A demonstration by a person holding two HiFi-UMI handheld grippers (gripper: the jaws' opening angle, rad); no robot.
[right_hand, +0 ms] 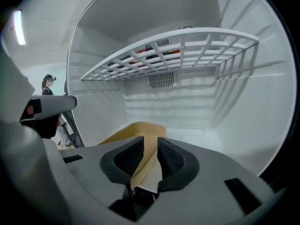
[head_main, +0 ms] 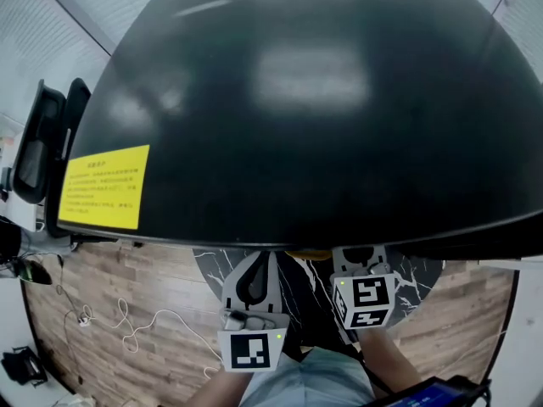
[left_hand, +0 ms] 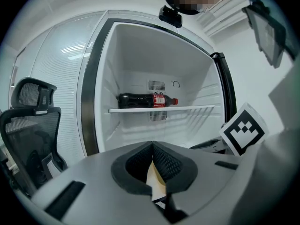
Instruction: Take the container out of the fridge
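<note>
A tan yellow container [right_hand: 140,130] lies on the fridge's white floor, just under and ahead of my right gripper [right_hand: 150,142]. That gripper's jaws stand apart and the tan surface shows through the gap, with neither pad pressing on it. My left gripper [left_hand: 152,145] faces the open fridge [left_hand: 140,55] from outside with its fingertips touching. A tan patch shows below them. In the head view both grippers, left [head_main: 259,270] and right [head_main: 361,261], reach under the fridge's black top [head_main: 297,100].
A cola bottle [left_hand: 145,100] lies on the white wire shelf [right_hand: 173,50] above the right gripper. A black mesh office chair [left_hand: 33,125] stands left of the fridge. Cables [head_main: 127,329] trail over the wooden floor. A person [right_hand: 48,84] stands far off.
</note>
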